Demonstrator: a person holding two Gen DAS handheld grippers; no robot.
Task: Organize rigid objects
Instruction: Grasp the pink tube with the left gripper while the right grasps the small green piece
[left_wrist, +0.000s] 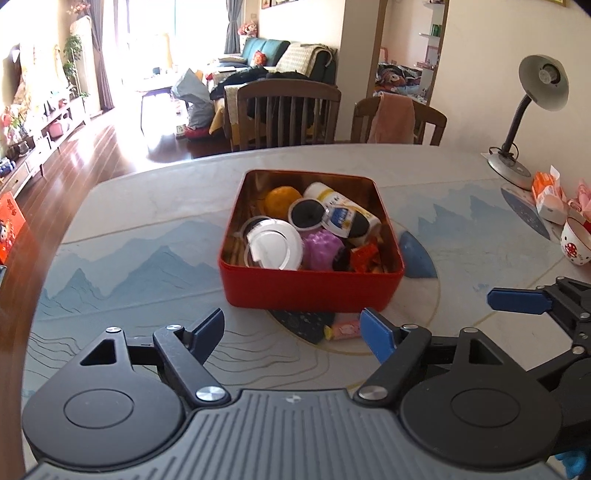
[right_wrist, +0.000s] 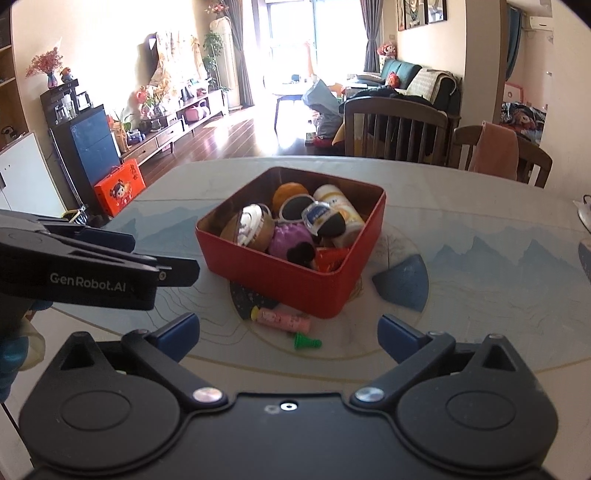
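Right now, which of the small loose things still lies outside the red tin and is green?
The small green piece, on the table nearer the right gripper than the pink tube beside it.

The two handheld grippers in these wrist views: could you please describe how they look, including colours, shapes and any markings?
Both are matte black plastic. Each has two round housings, silver screw heads, angular linkage arms with triangular cut-outs, and blue finger pads. The left gripper has a ribbed grey body plate and white "GenRobot.AI" lettering on its side, seen in the right wrist view. The right gripper has a smooth black plate. Bright blue, perhaps gloves, shows at the frame edges.
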